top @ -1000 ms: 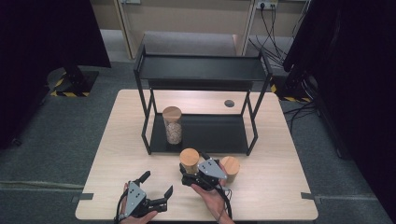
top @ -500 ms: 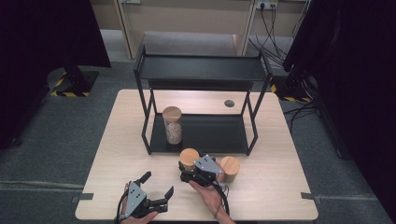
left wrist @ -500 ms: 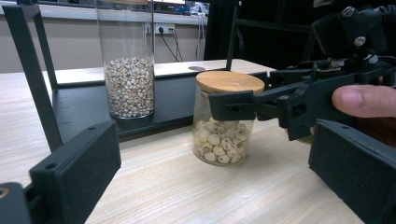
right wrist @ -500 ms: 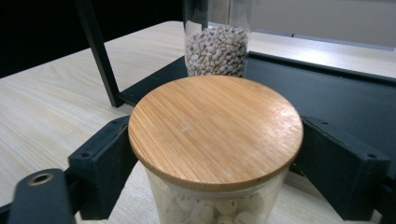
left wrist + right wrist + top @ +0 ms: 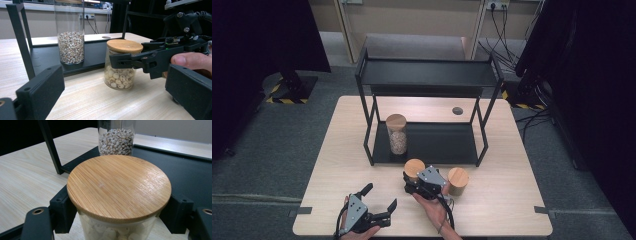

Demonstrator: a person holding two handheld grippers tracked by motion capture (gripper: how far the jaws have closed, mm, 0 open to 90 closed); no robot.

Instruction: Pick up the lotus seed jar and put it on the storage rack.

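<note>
With the right gripper (image 5: 414,181) clamped on the short jar (image 5: 120,67) just under its bamboo lid (image 5: 118,186), on the table (image 5: 512,200) before the rack (image 5: 427,142), lift straight up, keeping it level, while the left gripper (image 5: 381,204) gapes idle.

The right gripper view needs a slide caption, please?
Right claw shut on a short wooden-lidded jar before the shelf.

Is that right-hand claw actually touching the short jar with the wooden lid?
Touching. In the right gripper view the right gripper has both jaws pressed against the short jar just under its lid.
</note>
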